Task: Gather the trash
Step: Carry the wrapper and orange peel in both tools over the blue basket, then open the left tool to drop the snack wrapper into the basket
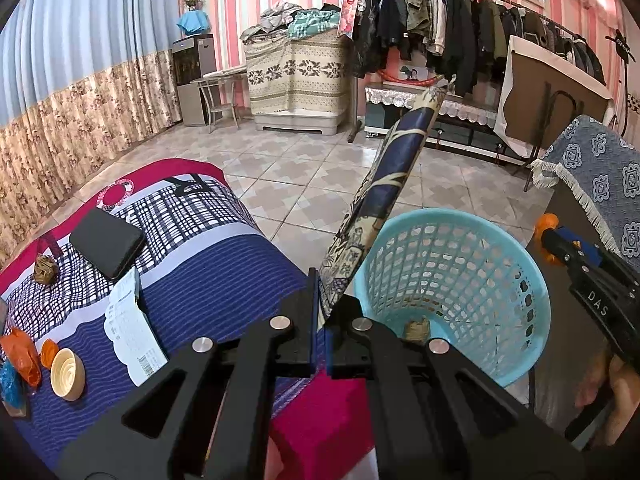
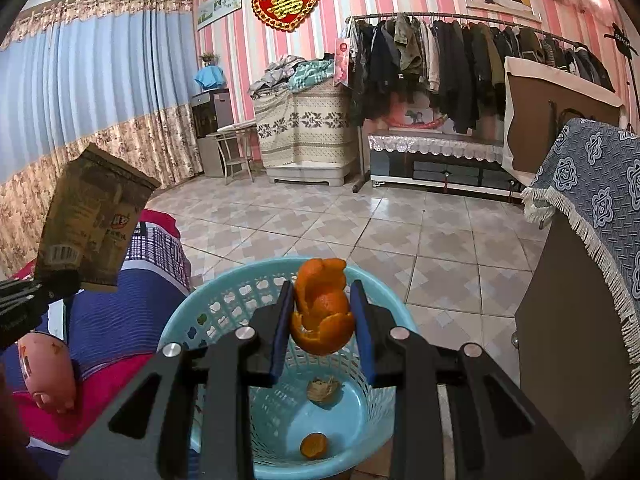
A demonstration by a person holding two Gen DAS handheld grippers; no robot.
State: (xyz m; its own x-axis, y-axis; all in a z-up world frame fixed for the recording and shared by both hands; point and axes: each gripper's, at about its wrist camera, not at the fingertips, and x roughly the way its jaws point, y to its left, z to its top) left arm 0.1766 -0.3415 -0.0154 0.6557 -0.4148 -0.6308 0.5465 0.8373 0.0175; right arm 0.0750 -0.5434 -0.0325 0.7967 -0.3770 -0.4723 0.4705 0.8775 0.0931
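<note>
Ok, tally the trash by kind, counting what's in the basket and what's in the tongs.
Peel: 2, one in the right tongs, one in the basket.
Paper wad: 1, in the basket.
Wrapper: 1, in the left tongs.
Total: 4.

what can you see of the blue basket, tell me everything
The basket is a round, light blue plastic bin with lattice-holed walls and a solid floor. It stands upright on the tiled floor beside the bed. Inside lie a crumpled brownish wad and a bit of orange peel. The right hand-held gripper holds more peel above it.
</note>
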